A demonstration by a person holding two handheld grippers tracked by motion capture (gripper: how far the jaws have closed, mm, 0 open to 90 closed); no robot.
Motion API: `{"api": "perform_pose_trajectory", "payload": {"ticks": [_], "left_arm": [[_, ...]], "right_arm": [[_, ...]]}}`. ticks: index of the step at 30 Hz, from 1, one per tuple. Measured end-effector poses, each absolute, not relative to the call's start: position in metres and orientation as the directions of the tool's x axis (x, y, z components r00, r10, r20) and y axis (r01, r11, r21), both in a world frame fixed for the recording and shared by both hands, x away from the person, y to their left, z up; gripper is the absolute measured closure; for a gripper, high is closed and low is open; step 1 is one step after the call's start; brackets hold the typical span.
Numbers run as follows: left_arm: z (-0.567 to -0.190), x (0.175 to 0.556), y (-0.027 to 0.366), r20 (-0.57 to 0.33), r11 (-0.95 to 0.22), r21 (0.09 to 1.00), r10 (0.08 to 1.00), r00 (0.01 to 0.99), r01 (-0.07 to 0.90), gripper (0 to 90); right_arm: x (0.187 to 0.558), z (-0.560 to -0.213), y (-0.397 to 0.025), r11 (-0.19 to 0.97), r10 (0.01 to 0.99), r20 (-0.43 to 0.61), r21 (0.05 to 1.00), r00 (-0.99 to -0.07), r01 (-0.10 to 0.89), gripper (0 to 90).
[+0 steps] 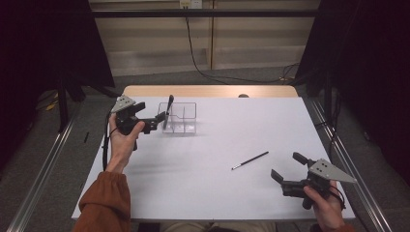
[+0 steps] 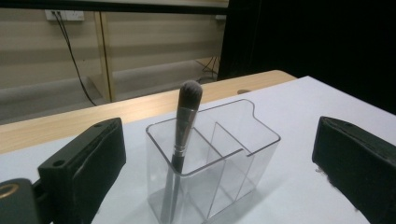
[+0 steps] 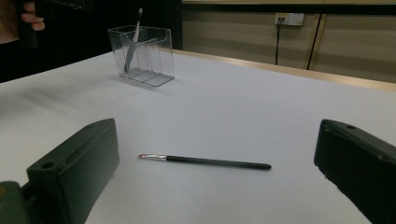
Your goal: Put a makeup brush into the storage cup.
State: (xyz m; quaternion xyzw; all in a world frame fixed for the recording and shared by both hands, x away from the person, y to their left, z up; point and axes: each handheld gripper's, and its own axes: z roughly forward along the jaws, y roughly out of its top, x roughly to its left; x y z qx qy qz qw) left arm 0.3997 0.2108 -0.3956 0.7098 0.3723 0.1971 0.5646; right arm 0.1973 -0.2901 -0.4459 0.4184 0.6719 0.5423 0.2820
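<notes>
We can't read any text, labels, brand names or numbers here, not on the table stuff and not on the wall behind it either.

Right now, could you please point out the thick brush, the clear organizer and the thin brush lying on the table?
thick brush point(image 2: 189, 93), left gripper view, on its bristle head.
clear organizer point(image 2: 261, 149), left gripper view, on its front wall.
thin brush point(image 3: 215, 162), right gripper view, on its black handle.

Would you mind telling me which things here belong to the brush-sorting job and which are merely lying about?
Part of the job:
clear organiser
thick brush standing in it
thin brush lying on the table
left gripper, open
right gripper, open

Just about:
wall cable
wall socket
</notes>
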Motion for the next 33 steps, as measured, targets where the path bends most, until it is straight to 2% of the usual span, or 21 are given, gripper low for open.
{"api": "perform_pose_trajectory", "payload": {"ticks": [3,12,17,33], "left_arm": [[-0.392,0.390,0.213,-0.157,-0.070,0.948,0.745,0.648,0.309,2.7],[-0.392,0.363,0.220,-0.130,-0.099,0.950,0.733,0.667,0.295,2.6],[-0.397,0.351,0.227,-0.102,-0.102,0.956,0.765,0.636,0.277,2.4],[-0.400,0.312,0.239,-0.072,-0.109,0.963,0.775,0.628,0.246,2.9]], "right_arm": [[0.197,-0.446,-0.290,0.062,0.867,0.076,0.964,-0.492,0.258,0.0],[0.197,-0.445,-0.290,0.062,0.866,0.076,0.965,-0.494,0.256,0.0],[0.197,-0.446,-0.290,0.059,0.868,0.078,0.964,-0.491,0.258,0.0],[0.197,-0.446,-0.289,0.060,0.869,0.075,0.965,-0.490,0.256,0.0]]}}
